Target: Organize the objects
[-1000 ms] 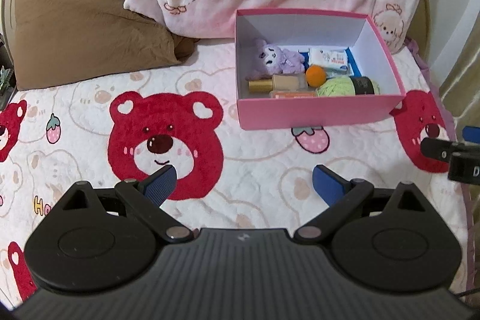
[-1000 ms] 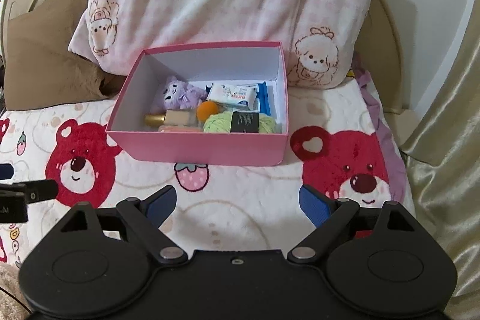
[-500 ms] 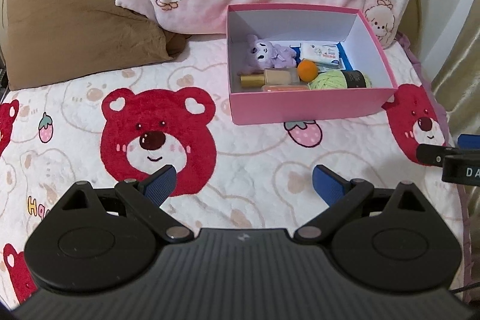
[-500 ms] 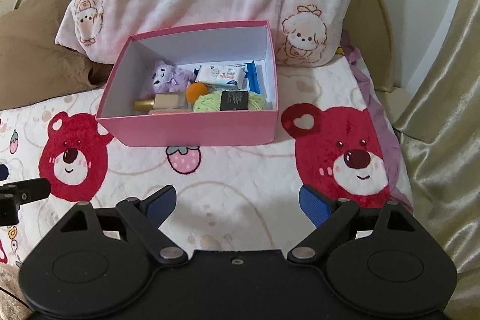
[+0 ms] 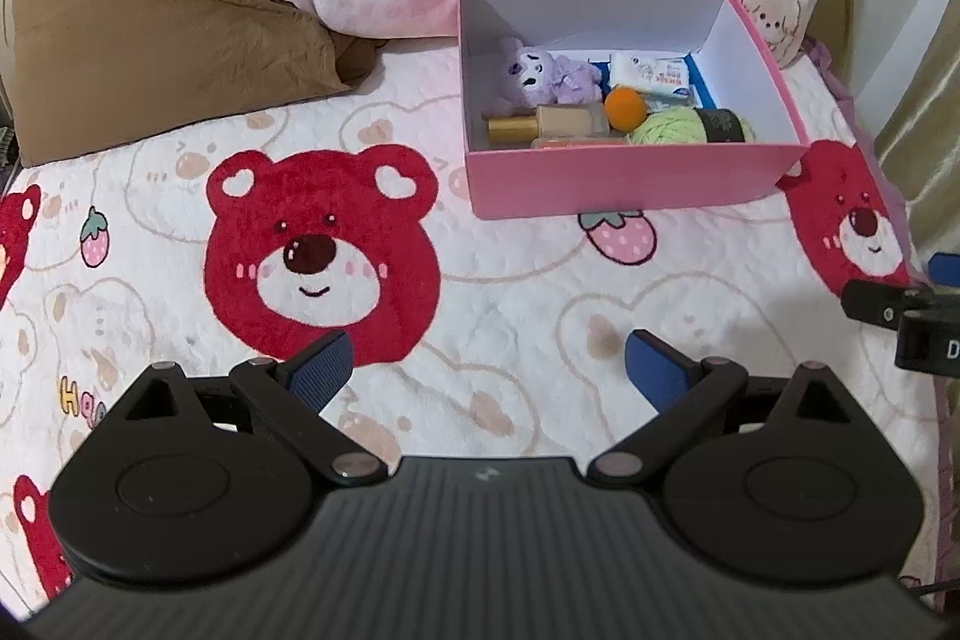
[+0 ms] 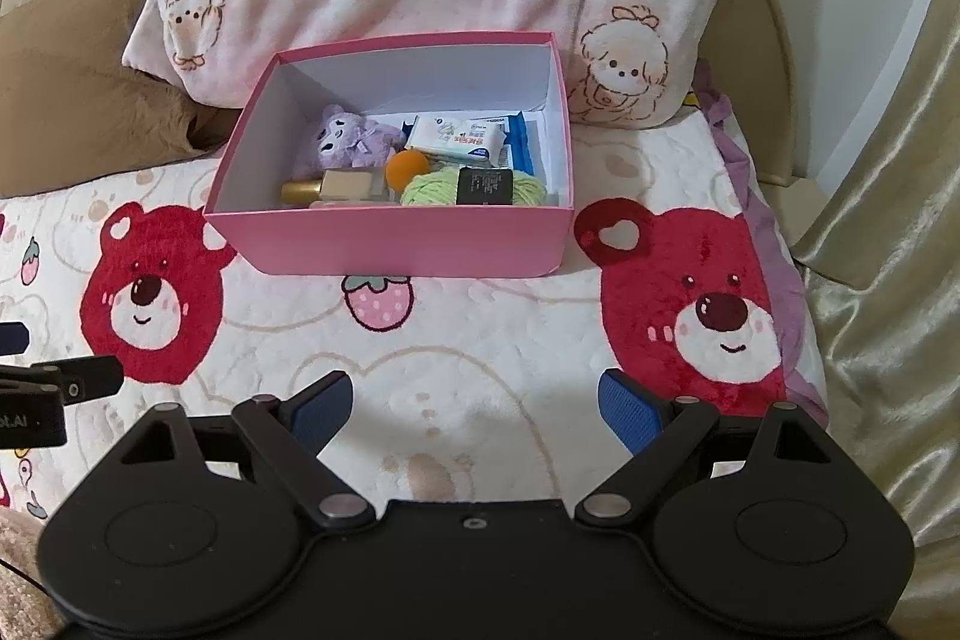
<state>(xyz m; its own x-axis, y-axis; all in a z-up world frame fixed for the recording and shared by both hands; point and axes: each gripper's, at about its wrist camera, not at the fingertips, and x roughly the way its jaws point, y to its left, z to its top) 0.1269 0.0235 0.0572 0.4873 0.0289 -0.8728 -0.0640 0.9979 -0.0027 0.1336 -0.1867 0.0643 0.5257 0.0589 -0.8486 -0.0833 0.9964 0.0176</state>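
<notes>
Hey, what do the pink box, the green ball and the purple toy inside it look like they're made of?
Pink box: likely cardboard, matte, with thin, straight walls that are white inside.
Green ball: looks like yarn, wound strands under a dark paper band.
Purple toy: plush fabric, soft and fuzzy.

Pink box (image 6: 408, 244), red-bear blanket (image 6: 480, 340)
</notes>
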